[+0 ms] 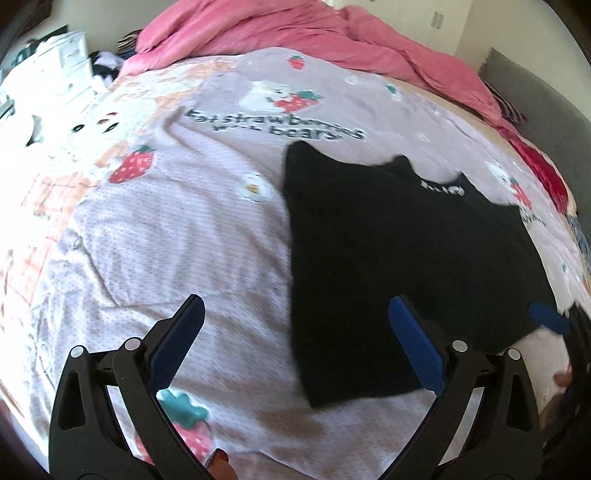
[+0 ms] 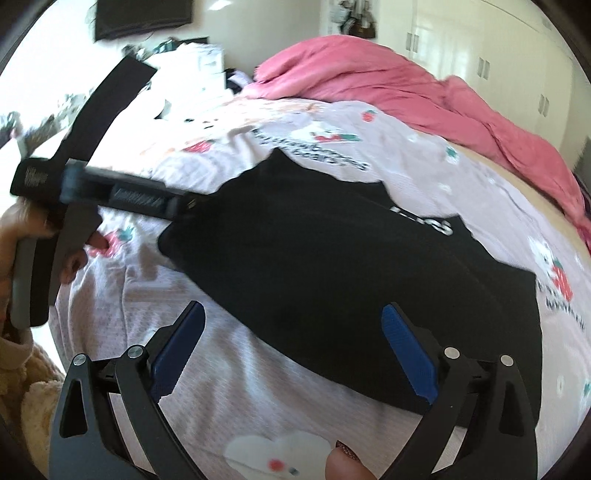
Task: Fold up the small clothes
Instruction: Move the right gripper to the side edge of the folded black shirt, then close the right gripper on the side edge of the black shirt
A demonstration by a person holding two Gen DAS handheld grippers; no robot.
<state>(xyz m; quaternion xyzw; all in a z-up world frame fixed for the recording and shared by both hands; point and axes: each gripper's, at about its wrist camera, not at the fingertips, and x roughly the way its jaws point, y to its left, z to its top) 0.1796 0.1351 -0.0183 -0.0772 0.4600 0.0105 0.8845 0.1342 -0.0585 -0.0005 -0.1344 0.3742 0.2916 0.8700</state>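
Lying ahead of both spread fingers: black garment.

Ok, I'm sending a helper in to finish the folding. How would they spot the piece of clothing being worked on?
Start at the bed, covered by a pale sheet printed with strawberries and bears, with a pink duvet bunched at its far end. On the sheet, nearer than the duvet, lies a black garment spread flat. It is the only solid black piece there, with small white lettering at its far edge.
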